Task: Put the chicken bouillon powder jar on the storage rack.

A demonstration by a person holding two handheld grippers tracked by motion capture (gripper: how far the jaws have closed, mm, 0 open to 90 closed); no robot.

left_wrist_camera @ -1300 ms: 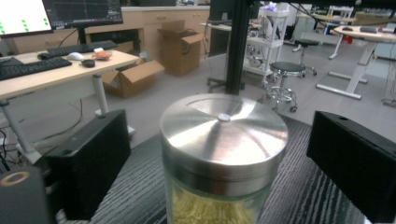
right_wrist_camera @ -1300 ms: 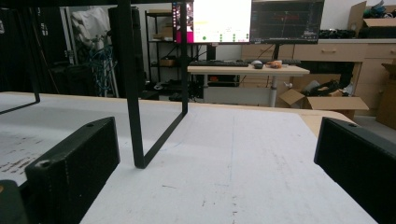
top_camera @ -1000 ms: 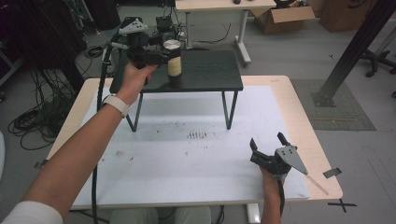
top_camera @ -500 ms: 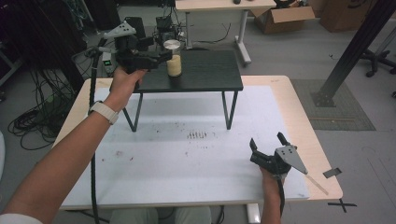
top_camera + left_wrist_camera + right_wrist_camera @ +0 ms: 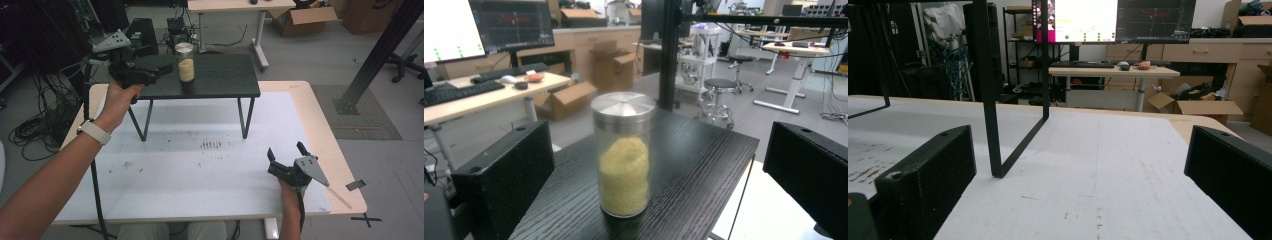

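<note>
A clear jar (image 5: 186, 62) with a metal lid, about half full of yellow grains, stands upright on a black raised shelf (image 5: 225, 80). My left gripper (image 5: 162, 70) hovers over the shelf's left end, just left of the jar, and is open. In the left gripper view the jar (image 5: 624, 155) stands a short way ahead between the spread jaws of the left gripper (image 5: 659, 140), untouched. My right gripper (image 5: 286, 151) rests low over the white table mat near the front right, open and holding nothing. The right gripper (image 5: 1078, 145) faces the shelf's leg (image 5: 993, 100).
The white mat (image 5: 190, 170) on the tabletop has faint dark marks (image 5: 212, 145) in its middle. The shelf's thin black legs (image 5: 245, 117) stand on it. A cable (image 5: 92, 170) hangs from the left gripper along the forearm. Desks, boxes and monitors stand beyond the table.
My left gripper has drawn back to the left, away from the jar, which stays in place on the shelf. The right gripper has not moved.
</note>
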